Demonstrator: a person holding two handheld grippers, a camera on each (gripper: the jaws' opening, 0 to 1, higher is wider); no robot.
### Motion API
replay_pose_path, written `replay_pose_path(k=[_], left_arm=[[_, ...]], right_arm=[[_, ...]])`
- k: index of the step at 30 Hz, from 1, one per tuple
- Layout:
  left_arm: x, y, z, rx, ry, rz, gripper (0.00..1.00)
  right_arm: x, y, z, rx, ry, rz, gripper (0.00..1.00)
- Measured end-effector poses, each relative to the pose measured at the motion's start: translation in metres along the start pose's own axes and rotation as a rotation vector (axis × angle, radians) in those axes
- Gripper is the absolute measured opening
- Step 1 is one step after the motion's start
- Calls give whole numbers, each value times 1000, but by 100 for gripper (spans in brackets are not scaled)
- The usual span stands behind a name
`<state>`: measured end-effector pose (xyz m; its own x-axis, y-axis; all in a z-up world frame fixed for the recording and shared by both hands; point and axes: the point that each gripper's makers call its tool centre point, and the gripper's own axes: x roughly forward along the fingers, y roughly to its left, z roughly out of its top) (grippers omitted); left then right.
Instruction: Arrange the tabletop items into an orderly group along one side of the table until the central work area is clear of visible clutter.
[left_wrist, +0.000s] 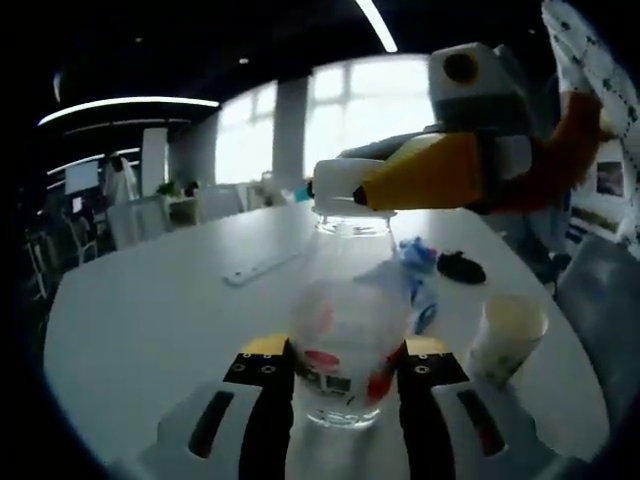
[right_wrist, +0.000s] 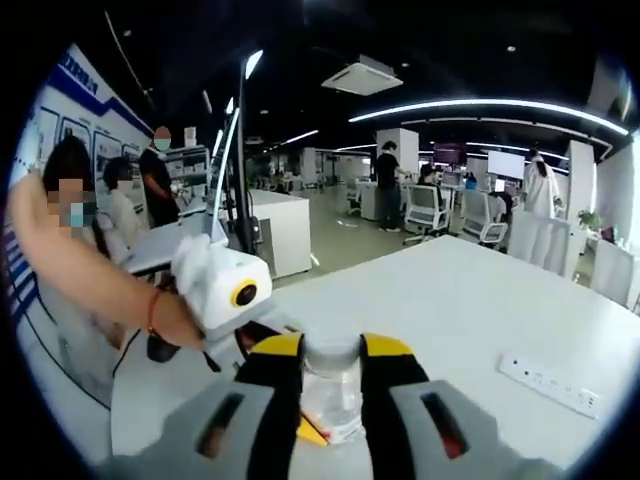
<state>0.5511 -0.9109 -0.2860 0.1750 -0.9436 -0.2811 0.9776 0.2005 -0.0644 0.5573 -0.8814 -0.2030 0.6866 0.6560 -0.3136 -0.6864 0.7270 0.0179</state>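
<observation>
Over on the white table (left_wrist: 150, 320), both grippers hold one clear bottle (left_wrist: 345, 350): left gripper (left_wrist: 345, 375) clamps its body, right gripper (right_wrist: 332, 385) pinches its neck. Nearby stand a paper cup (left_wrist: 508, 335) and power strip (right_wrist: 552, 385).

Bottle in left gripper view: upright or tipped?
Upright. The clear bottle stands between the left gripper fingers, neck upward, where the right gripper fingers clamp it.
</observation>
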Motion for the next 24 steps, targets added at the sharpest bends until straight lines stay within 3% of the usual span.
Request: replay_pose_path(k=[24], left_arm=[[8,-5,6,-50,-9,-1,47]], right_arm=[[-1,-2,-1,7,9,-5,19]])
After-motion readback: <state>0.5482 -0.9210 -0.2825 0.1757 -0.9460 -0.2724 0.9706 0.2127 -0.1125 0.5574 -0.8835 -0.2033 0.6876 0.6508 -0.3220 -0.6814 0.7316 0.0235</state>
